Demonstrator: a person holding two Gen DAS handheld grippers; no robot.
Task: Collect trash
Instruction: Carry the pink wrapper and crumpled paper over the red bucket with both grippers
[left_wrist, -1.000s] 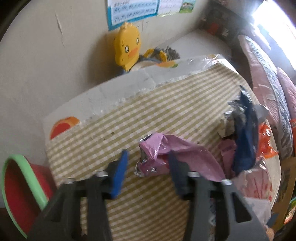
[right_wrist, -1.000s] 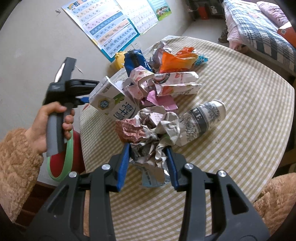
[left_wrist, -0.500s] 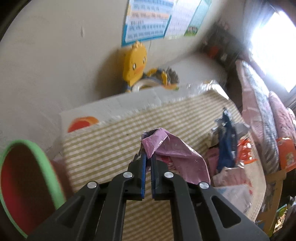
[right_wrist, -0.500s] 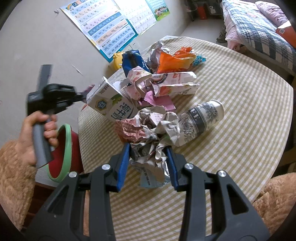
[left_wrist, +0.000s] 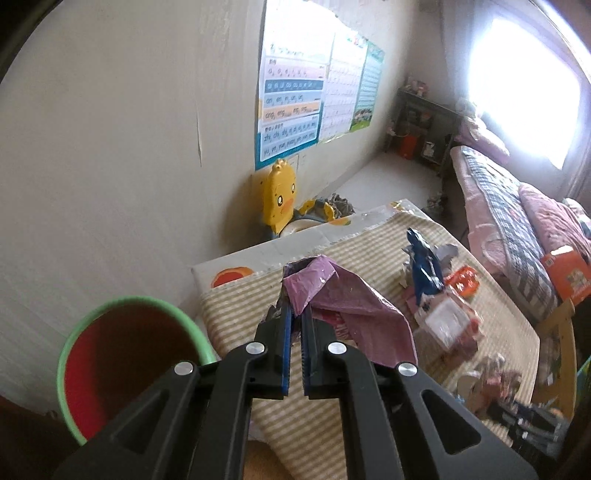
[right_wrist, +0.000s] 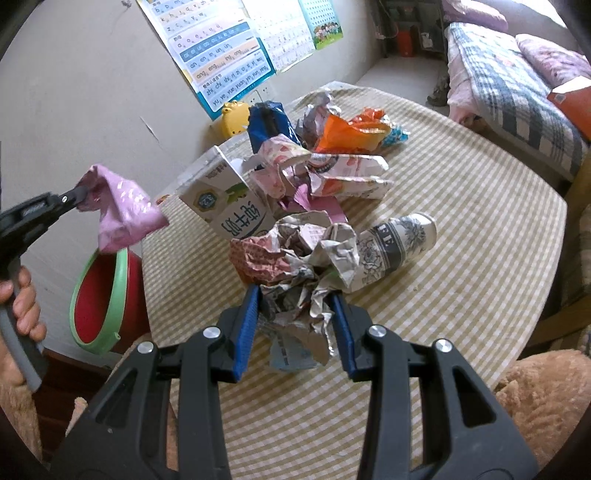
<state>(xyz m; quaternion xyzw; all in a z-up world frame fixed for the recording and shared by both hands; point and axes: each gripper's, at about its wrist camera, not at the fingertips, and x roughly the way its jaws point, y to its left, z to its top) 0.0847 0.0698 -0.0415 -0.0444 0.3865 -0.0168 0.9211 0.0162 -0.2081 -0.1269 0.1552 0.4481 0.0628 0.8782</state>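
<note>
**Pink wrapper lifted beside the bin; crumpled paper between the right gripper's pads**

One bin (right_wrist: 101, 291) stands on the floor at the left edge of the worktop (right_wrist: 461, 229): red inside, with a green rim. No trash shows inside it in either view; its lower part is hidden.

The left gripper (left_wrist: 295, 325) is clenched on one pink plastic wrapper (left_wrist: 347, 310), pinching its near-left corner between the blue pads. The wrapper hangs clear of the checked cloth, just above and beside the bin's rim in the right wrist view (right_wrist: 122, 206), left of the trash pile.

The right gripper (right_wrist: 295, 321) sits low over the near side of the pile with its jaws apart. A wad of crumpled printed paper (right_wrist: 299, 266) lies between the two pads; whether the pads press it, I cannot tell.

Just far-right of the wad lies one patterned can (right_wrist: 395, 243) on its side. Far-left of it stands one tilted milk carton (right_wrist: 225, 199). Farther back are one dark blue packet (right_wrist: 267, 123), one orange packet (right_wrist: 345, 134) and several pale, red-printed wrappers (right_wrist: 343, 173), overlapping so their count is unclear.

One yellow duck toy (left_wrist: 279, 195) stands on the floor against the far wall.
</note>
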